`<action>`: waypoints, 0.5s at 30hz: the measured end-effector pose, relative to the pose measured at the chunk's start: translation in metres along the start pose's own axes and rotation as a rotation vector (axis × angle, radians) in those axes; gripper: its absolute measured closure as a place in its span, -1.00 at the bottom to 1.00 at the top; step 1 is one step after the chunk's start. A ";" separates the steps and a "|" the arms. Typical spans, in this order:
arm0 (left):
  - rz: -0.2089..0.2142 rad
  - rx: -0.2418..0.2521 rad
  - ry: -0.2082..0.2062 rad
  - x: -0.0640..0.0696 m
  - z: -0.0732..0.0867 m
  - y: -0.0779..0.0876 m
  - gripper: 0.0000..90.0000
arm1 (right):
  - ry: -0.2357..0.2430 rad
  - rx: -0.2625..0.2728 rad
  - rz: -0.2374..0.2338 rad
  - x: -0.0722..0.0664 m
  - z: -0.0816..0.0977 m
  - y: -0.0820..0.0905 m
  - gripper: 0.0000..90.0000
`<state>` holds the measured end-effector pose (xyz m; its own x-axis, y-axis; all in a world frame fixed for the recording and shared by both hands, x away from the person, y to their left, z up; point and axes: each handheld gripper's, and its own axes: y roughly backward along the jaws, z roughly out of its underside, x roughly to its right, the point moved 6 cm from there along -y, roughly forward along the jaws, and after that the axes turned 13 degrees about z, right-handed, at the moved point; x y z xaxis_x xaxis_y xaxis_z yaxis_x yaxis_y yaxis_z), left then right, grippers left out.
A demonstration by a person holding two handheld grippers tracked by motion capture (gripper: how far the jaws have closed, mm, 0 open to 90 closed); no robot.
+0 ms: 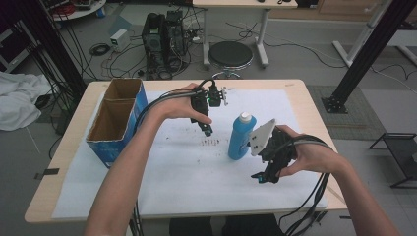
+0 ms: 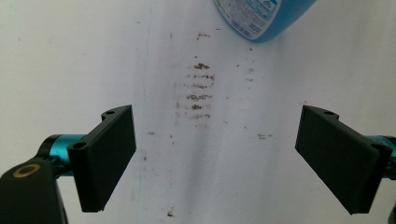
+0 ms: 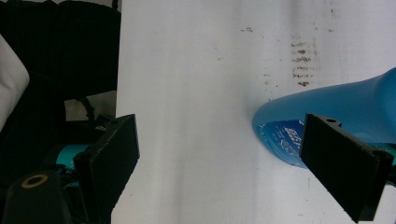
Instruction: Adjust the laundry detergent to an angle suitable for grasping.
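Observation:
A blue bottle (image 1: pixel 241 137) with a white cap stands upright on the white sheet near the table's middle. My left gripper (image 1: pixel 208 129) hangs above the sheet just left of the bottle, jaws pointing down and open, nothing between them. In the left gripper view the left gripper (image 2: pixel 215 158) looks down on brown smudges (image 2: pixel 198 88), with the bottle's base (image 2: pixel 261 16) at the top edge. My right gripper (image 1: pixel 259 178) is held to the right of the bottle and nearer the front, open. In the right gripper view the bottle (image 3: pixel 336 116) lies partly behind the right-hand jaw of the right gripper (image 3: pixel 219 168).
An open blue cardboard box (image 1: pixel 118 118) with two compartments stands at the table's left edge. The white sheet (image 1: pixel 187 182) covers most of the wooden table (image 1: pixel 59 162). Cables trail from both grippers off the front edge. A stool (image 1: pixel 231 54) and computer cases stand beyond the table.

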<state>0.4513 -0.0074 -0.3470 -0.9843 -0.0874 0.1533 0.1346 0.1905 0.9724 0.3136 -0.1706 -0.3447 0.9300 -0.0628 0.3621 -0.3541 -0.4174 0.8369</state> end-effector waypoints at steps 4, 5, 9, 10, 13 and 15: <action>-0.004 -0.013 0.012 0.007 -0.003 0.001 -0.73 | 0.006 0.003 0.002 0.000 0.000 0.001 -0.75; -0.003 -0.009 0.016 0.008 -0.003 0.000 -0.73 | 0.007 0.003 0.003 0.000 0.000 0.002 -0.75; 0.010 0.003 0.033 0.015 -0.005 0.001 -0.73 | 0.005 -0.004 0.005 0.001 0.003 0.004 -0.75; 0.013 0.009 0.038 0.016 -0.006 0.001 -0.73 | 0.005 -0.004 0.005 0.001 0.003 0.004 -0.75; 0.015 0.024 0.068 0.021 -0.008 0.003 -0.73 | 0.007 -0.009 0.006 0.002 0.005 0.005 -0.75; 0.014 0.028 0.095 0.023 -0.010 0.003 -0.73 | 0.001 -0.007 0.006 0.002 0.005 0.005 -0.75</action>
<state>0.4301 -0.0183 -0.3385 -0.9668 -0.1766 0.1844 0.1440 0.2194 0.9650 0.3138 -0.1777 -0.3417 0.9277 -0.0646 0.3677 -0.3606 -0.4103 0.8376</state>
